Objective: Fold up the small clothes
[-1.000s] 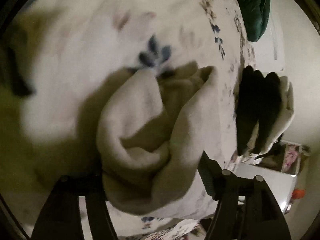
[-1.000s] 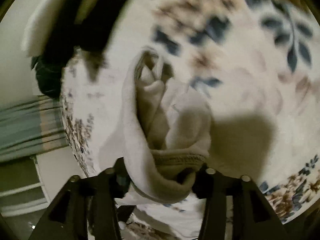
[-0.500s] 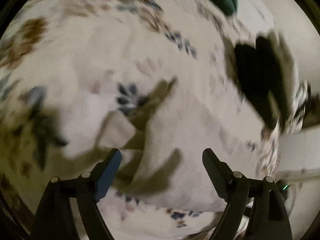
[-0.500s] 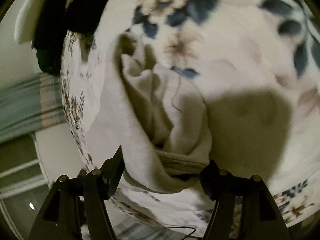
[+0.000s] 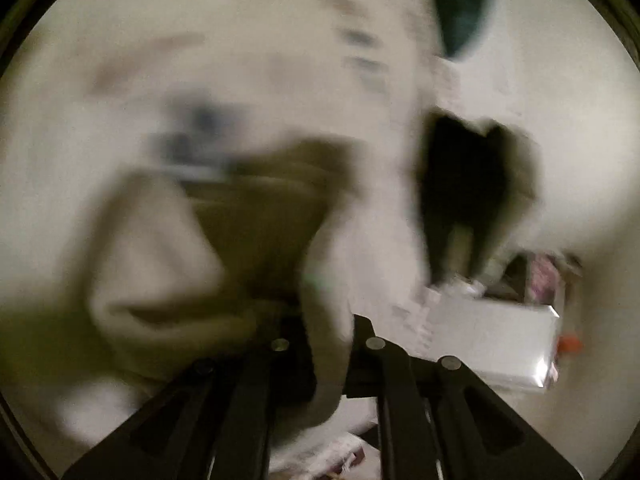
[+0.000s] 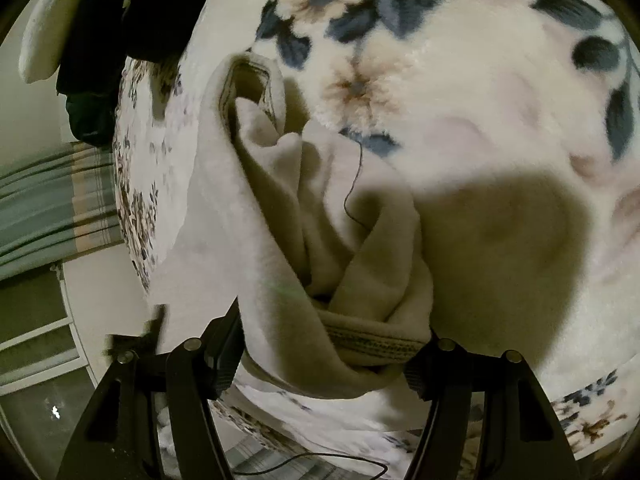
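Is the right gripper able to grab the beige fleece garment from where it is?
Probably yes. The right gripper already has the beige fleece garment's hemmed edge bunched between its spread fingers, and nothing blocks it above the floral blanket.

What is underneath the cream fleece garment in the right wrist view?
The cream fleece garment lies bunched on a floral blanket, which shows around it. What the garment's folds cover cannot be seen.

A bed covered by a plush cream blanket printed with blue leaves and tan flowers is seen. A crumpled beige garment is laid directly on the blanket, near the bed's edge. Dark clothes are piled at that same edge, apart from the garment. In the left wrist view everything is blurred.
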{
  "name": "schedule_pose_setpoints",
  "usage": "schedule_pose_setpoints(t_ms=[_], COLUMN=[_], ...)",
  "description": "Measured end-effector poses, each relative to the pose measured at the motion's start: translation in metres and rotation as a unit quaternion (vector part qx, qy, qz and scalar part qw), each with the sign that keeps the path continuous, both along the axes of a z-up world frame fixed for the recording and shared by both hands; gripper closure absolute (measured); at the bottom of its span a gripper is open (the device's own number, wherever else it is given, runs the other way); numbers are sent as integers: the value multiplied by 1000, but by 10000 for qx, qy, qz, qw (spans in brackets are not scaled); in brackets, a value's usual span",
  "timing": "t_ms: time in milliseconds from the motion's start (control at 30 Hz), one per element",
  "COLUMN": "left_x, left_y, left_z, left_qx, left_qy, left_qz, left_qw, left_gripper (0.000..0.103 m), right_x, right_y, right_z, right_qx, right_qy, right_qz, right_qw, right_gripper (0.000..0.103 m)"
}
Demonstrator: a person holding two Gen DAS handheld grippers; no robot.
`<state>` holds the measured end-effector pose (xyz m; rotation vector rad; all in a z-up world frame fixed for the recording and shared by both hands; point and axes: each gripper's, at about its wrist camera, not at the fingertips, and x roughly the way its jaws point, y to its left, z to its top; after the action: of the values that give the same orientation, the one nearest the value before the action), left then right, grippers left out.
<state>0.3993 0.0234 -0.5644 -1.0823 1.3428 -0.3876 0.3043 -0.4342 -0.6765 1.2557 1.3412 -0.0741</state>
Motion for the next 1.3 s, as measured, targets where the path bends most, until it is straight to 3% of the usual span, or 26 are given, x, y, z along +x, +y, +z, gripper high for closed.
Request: schedule_pose_setpoints(t_ms=[100, 133, 167, 233, 300, 400, 567, 767, 1033, 1167, 1300], left_x=[-2, -3, -5, -7, -8, 1, 8, 9, 12, 11, 5], left_y=[13, 14, 16, 13, 14, 7, -2, -28, -38, -48, -28], left_z=[2, 16, 34, 57, 74, 68, 32, 44, 41, 71, 92], left_qx=[-157, -41, 58, 418, 1204, 1944, 1899, 1652, 1453, 1916, 2463], left_qy=[61, -68, -260, -492, -630, -639, -465, -819, -828, -1082, -1227], left_qz=[106, 20, -56, -200, -535, -963, -1377, -1472, -1271, -1407, -1152], left_qw=[9998, 10000, 9996, 9977, 9893, 9741, 9710, 9718, 9777, 9653, 9545], left_gripper=[93, 79, 49, 15, 15, 15, 13, 13, 13, 13, 11], right_x=[-2, -1, -1, -1, -4, -3, -3, -4, 1, 1, 1], right_y=[0, 0, 0, 2, 1, -1, 2, 4, 8, 9, 10], right_z=[2, 4, 6, 8, 9, 9, 12, 11, 11, 10, 12], right_qx=[0, -21, -34, -29, 13, 5, -54, -57, -74, -67, -54], right_qy=[7, 7, -8, -9, 3, 2, -24, -10, 29, 51, 59], right_qz=[31, 53, 82, 92, 43, 37, 56, 32, 72, 95, 138], right_qw=[10000, 10000, 10000, 10000, 10000, 10000, 10000, 10000, 9999, 9999, 9999], right_gripper=[35, 35, 35, 35, 35, 35, 35, 35, 35, 35, 35])
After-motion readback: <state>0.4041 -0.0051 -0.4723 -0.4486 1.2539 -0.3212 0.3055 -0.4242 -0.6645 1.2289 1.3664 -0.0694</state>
